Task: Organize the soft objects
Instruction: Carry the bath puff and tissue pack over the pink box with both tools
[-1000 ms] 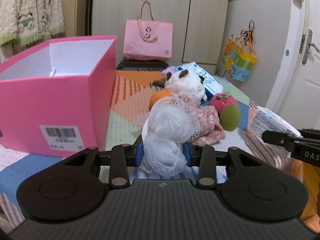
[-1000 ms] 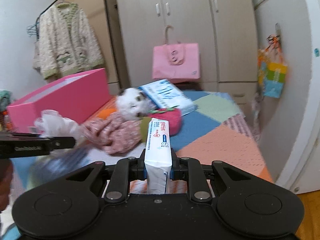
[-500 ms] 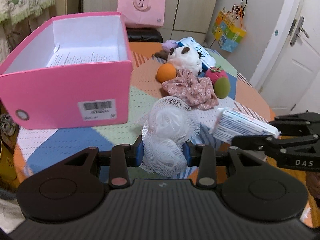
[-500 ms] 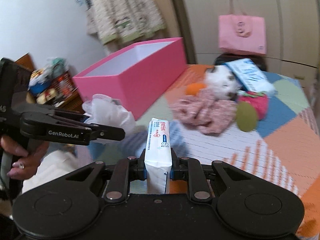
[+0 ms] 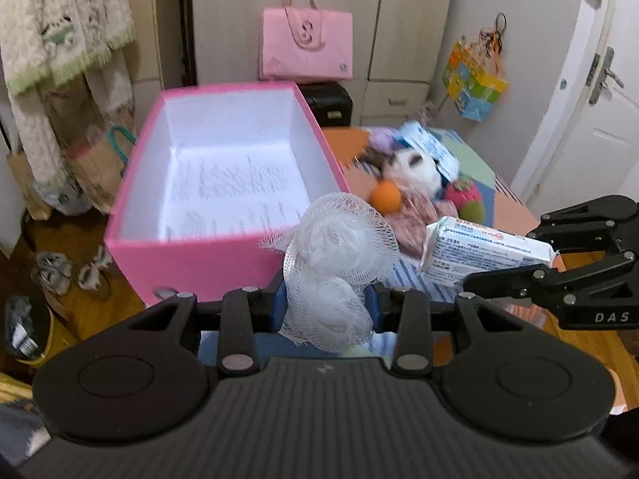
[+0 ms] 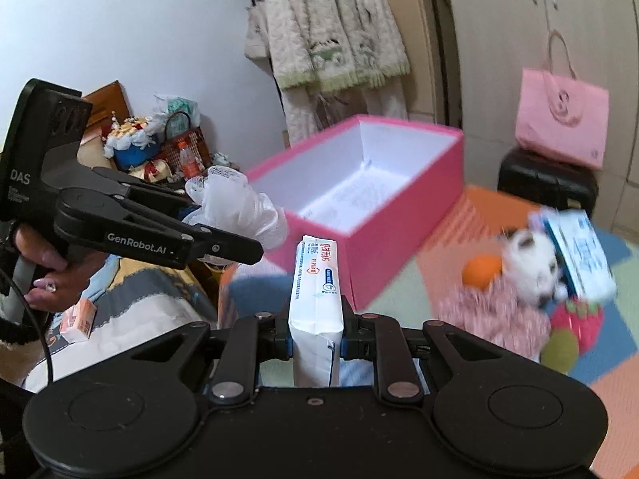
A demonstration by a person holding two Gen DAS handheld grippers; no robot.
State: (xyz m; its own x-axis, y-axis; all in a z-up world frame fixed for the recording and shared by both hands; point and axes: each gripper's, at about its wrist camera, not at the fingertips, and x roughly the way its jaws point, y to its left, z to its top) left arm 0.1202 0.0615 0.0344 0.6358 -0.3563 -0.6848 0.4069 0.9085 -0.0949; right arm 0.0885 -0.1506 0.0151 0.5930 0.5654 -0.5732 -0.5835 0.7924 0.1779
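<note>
My left gripper [image 5: 325, 303] is shut on a white mesh bath sponge [image 5: 339, 255], held above the near right corner of the open pink box [image 5: 191, 255]. My right gripper [image 6: 315, 341] is shut on a white tissue pack [image 6: 315, 299], upright between its pads. In the left wrist view the right gripper [image 5: 495, 275] reaches in from the right with the tissue pack [image 5: 479, 251]. In the right wrist view the left gripper [image 6: 239, 247] carries the sponge [image 6: 239, 207] near the pink box [image 6: 399, 239]. The box holds only a white paper lining.
On the patchwork table cover [image 5: 467, 151] lie a white plush toy [image 5: 415, 167], an orange ball [image 5: 385, 196], a pink floral cloth [image 6: 491, 311], a strawberry plush [image 5: 465, 197] and a blue-white pack [image 6: 579, 259]. A pink bag [image 5: 307, 46] stands by the cupboards. Cluttered shelves and a person's hand [image 6: 48, 271] are at the left.
Both grippers have risen and swung left toward the pink box, each still holding its item. The box interior has come into view from above, and the toys have slid to the right.
</note>
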